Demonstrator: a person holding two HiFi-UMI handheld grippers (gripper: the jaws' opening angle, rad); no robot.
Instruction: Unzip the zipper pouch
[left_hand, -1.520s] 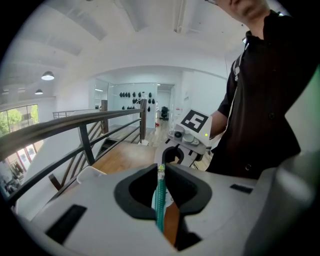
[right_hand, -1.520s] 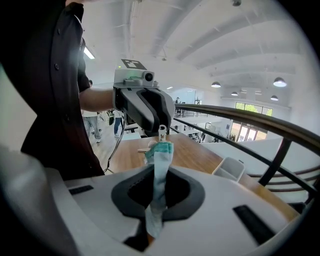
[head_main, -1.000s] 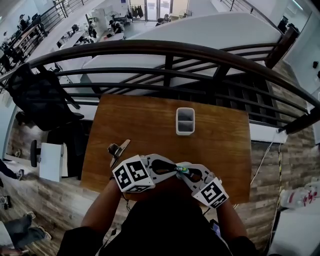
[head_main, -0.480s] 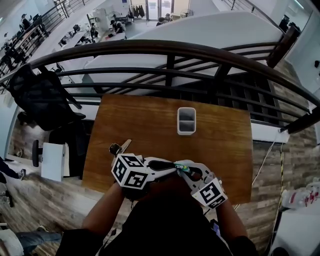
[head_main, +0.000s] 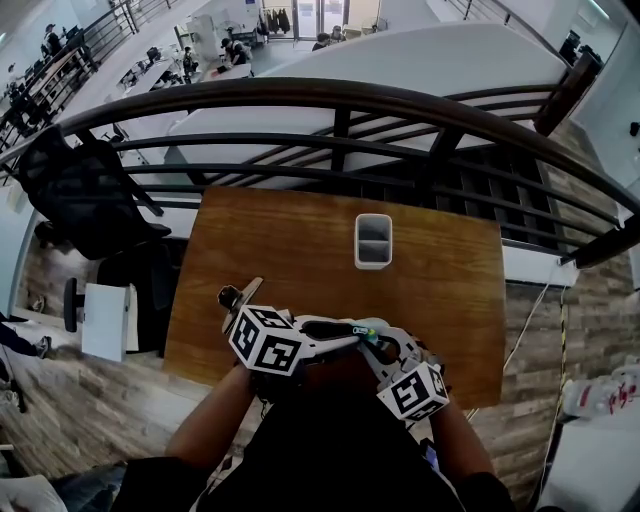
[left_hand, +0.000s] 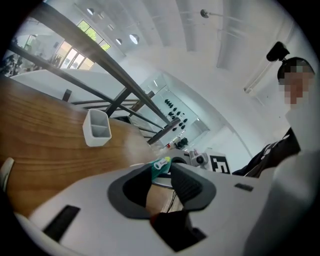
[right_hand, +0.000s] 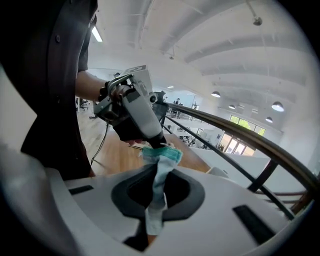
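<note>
Closest in, the person's forearms (head_main: 205, 420) reach forward from a dark top (head_main: 330, 450) and bring the two claws tip to tip over the near edge of the counter (head_main: 300, 250). The right claw (right_hand: 159, 172) angles downward and is clamped on the pale blue zipper pouch (right_hand: 161, 155), whose fabric runs down between its pads. The left claw (left_hand: 163, 170) is rolled to one side. Its jaws have just been opening and stand apart, with the pouch's teal end and a small white pull (left_hand: 161, 163) at their tips. The head view shows only a green speck of pouch between the claws, while the gripper views show each grip. Farther on, a white two-compartment holder (head_main: 372, 241) stands upright on the counter. Beyond it is a dark railing (head_main: 340, 100).
</note>
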